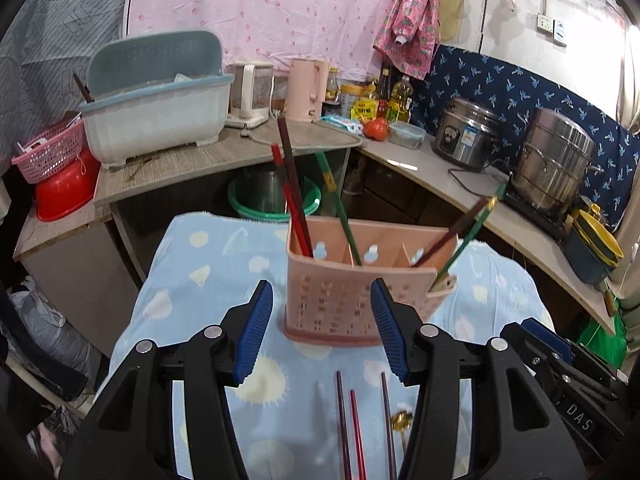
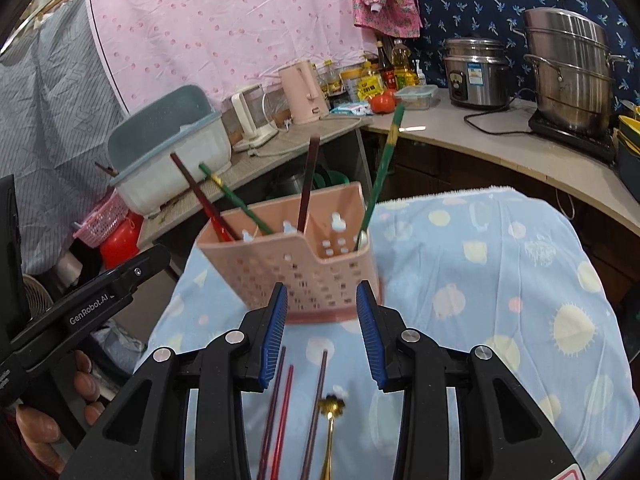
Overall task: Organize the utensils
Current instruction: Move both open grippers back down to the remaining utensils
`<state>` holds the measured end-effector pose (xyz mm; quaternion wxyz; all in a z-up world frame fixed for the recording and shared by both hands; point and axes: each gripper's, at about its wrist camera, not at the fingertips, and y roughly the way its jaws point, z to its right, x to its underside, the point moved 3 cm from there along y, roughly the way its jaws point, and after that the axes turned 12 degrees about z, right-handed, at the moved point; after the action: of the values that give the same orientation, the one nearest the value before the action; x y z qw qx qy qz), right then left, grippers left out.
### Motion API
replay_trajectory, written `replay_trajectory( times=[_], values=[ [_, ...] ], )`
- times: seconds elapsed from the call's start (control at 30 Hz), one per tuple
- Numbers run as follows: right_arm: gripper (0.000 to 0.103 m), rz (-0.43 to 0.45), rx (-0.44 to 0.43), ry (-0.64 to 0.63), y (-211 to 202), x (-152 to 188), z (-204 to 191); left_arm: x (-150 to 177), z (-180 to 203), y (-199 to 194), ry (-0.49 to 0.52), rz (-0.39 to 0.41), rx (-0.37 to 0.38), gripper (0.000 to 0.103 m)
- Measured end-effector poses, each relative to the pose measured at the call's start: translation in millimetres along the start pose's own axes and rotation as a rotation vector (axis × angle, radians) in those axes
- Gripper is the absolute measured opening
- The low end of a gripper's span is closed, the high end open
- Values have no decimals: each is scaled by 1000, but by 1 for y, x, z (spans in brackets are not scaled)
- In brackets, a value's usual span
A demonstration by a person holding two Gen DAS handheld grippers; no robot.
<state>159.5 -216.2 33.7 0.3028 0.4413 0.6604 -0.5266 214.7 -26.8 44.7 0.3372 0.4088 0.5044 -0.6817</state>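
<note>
Both grippers are held above a table draped in a blue patterned cloth [image 1: 208, 264], jaws parted and nothing gripped: the left gripper [image 1: 322, 332] and the right gripper [image 2: 322, 330] each frame the pink utensil holder [image 1: 360, 292] without touching it. Open cloth is seen to the left of the holder in the left wrist view, up to the table's left edge, and a broader bare stretch to its right in the right wrist view. On the cloth under the jaws three loose chopsticks [image 2: 280, 412] are laid side by side, dark, red, dark, with a gold spoon [image 2: 331, 420] just right of them. In the holder's compartments red, brown and green chopsticks [image 1: 294, 196] are stood tilted. Only in the right wrist view are the fingers [image 2: 86, 384] of the hand on the left tool shown; only in the left wrist view is the red basin [image 1: 66, 196] seen clearly. Beyond the table's far edge, a dish rack [image 1: 160, 112], a pink kettle [image 1: 306, 90] and steel pots [image 1: 554, 160] are set on the counters.
</note>
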Motion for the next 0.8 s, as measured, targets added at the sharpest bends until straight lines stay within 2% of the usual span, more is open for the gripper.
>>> replay_trajectory(
  times=[0.37, 0.8],
  values=[
    [35, -129, -1, -32, -19, 66, -2, 68, -13, -20, -2, -121, -18, 48],
    [35, -309, -24, -77, -45, 160, -14, 149, -14, -52, 24, -269, -14, 48]
  ],
)
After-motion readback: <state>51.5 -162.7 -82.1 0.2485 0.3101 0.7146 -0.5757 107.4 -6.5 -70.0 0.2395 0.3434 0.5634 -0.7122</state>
